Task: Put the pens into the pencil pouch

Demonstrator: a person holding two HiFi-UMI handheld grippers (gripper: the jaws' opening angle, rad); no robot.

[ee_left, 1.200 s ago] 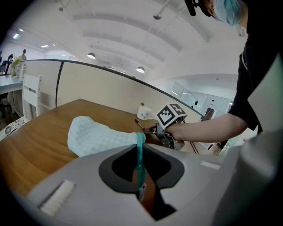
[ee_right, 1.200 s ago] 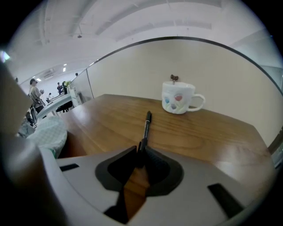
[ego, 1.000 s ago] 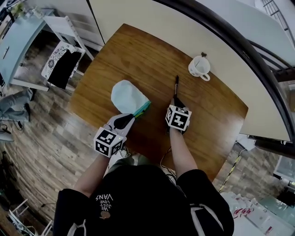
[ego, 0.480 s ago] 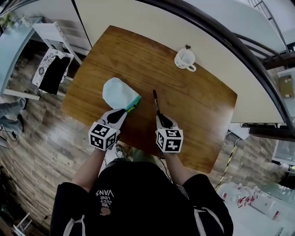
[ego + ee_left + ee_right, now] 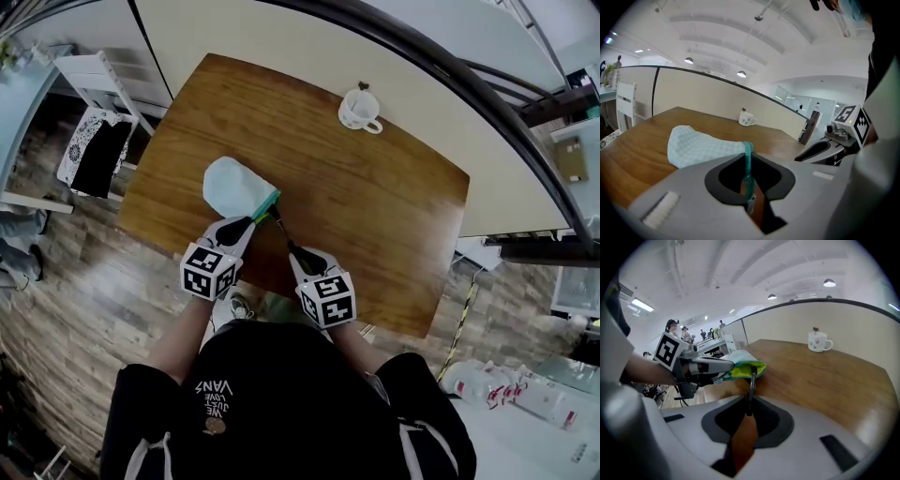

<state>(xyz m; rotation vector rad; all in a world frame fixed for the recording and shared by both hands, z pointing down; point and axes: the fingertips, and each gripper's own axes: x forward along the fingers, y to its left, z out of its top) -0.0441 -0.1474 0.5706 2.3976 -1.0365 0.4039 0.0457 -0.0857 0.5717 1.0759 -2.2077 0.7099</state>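
Observation:
The light-blue pencil pouch (image 5: 234, 186) lies on the wooden table (image 5: 375, 206), its teal-edged mouth (image 5: 270, 201) turned toward me. My left gripper (image 5: 251, 223) is shut on the pouch's zipper edge (image 5: 748, 157), which runs between its jaws. My right gripper (image 5: 292, 251) is shut on a black pen (image 5: 280, 228). The pen (image 5: 751, 389) points forward, and its tip sits at the yellow-green lining of the pouch's open mouth (image 5: 746, 369). The left gripper (image 5: 705, 366) appears in the right gripper view, gripping the mouth's side. I see no other pens.
A white mug (image 5: 359, 109) stands at the table's far side, near the curved partition (image 5: 281, 47). A white chair (image 5: 98, 84) stands left of the table on the wood floor. The table's near edge runs just under both grippers.
My right gripper has carried the pen left and back from the middle of the table to the pouch's mouth. The left gripper has kept its hold on the pouch.

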